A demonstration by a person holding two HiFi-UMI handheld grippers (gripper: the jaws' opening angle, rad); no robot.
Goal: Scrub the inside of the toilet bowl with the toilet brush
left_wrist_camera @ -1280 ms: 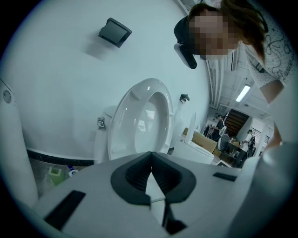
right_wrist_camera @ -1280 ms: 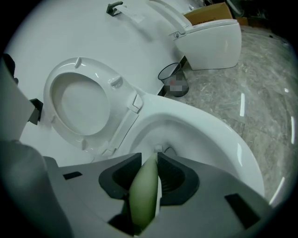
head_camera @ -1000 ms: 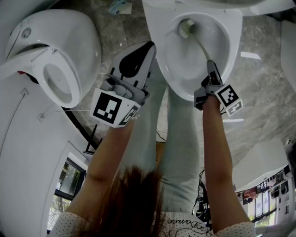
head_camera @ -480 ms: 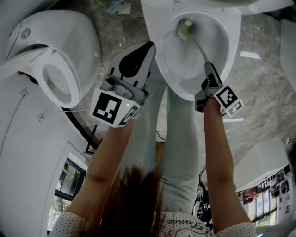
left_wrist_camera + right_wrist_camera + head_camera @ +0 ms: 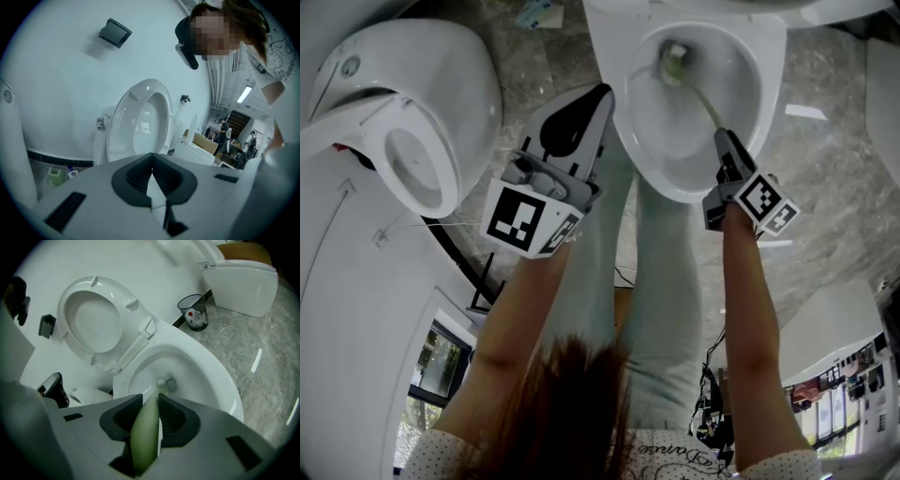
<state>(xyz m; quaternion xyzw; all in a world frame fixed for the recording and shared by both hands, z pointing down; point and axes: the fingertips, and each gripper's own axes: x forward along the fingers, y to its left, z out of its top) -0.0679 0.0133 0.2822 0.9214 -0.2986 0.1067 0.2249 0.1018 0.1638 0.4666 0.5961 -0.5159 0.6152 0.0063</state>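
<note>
The white toilet bowl (image 5: 741, 103) stands open at the top of the head view, its seat (image 5: 93, 319) raised. A toilet brush with a pale green handle (image 5: 705, 101) reaches down into it, and the brush head (image 5: 673, 62) rests against the bowl's far left wall. My right gripper (image 5: 723, 139) hovers over the bowl's near rim, shut on the brush handle (image 5: 146, 437), with the brush head (image 5: 162, 383) deep in the bowl (image 5: 206, 376). My left gripper (image 5: 602, 94) hangs left of the bowl, shut, with nothing between its meeting jaw tips (image 5: 151, 169).
A second white toilet (image 5: 412, 122) stands at the left on the grey marble floor (image 5: 834, 141). The person's legs (image 5: 661, 281) stand just before the bowl. A black bin (image 5: 193, 311) and another toilet (image 5: 243, 282) sit along the wall. A small green bottle (image 5: 55, 176) stands on the floor.
The right gripper has drifted slightly right, and the brush head has shifted a little down and left along the bowl wall. The left gripper has stayed put.
</note>
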